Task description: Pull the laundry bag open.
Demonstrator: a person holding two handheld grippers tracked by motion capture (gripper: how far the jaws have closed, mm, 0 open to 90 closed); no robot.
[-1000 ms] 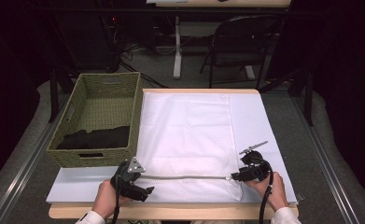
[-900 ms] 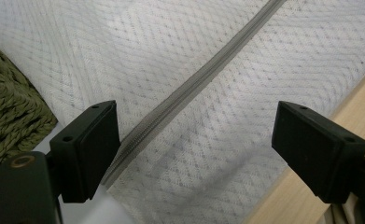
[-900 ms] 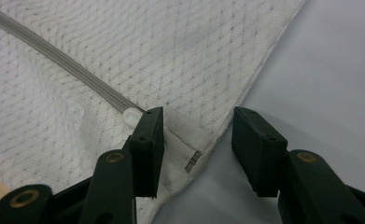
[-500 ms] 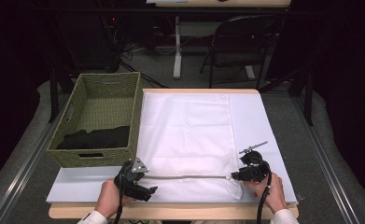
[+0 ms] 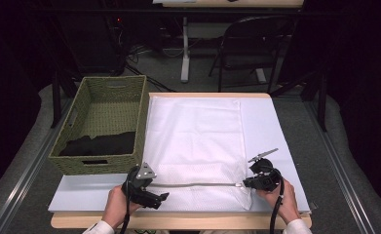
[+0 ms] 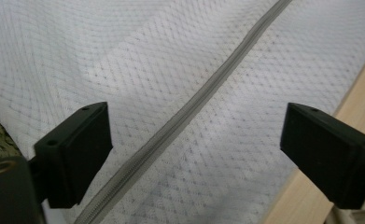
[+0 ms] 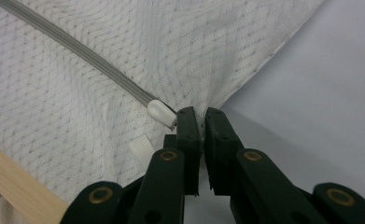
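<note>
**Mesh bag zipper: right jaws pinching at the slider end, left jaws waiting wide**

From the high view, a white mesh laundry bag (image 5: 195,146) is lying flat on the table (image 5: 178,222), its grey zipper (image 5: 193,185) running along the edge nearest the person. The left gripper (image 5: 155,197) is sitting at about 7 o'clock of the bag, the right gripper (image 5: 249,183) at about 5 o'clock, right at the zipper's end. At 9 o'clock a woven green basket (image 5: 81,105) is holding a dark cloth (image 5: 98,145) heaped toward its near wall; the rest of it is looking bare.

In the left gripper view, the left gripper (image 6: 196,158) is hovering with its jaws standing wide apart, the zipper (image 6: 189,109) passing diagonally between them, untouched.

In the right gripper view, the right gripper (image 7: 202,122) is pressing its jaws nearly together on the mesh at the bag's corner, just beside the white zipper slider (image 7: 161,113) at 10 o'clock of the tips.

The mesh is looking light, limp and prone to bunching, so it is probably needing one end pinned while the other pulls. The slider looks the best hold, being small and slippery.
</note>
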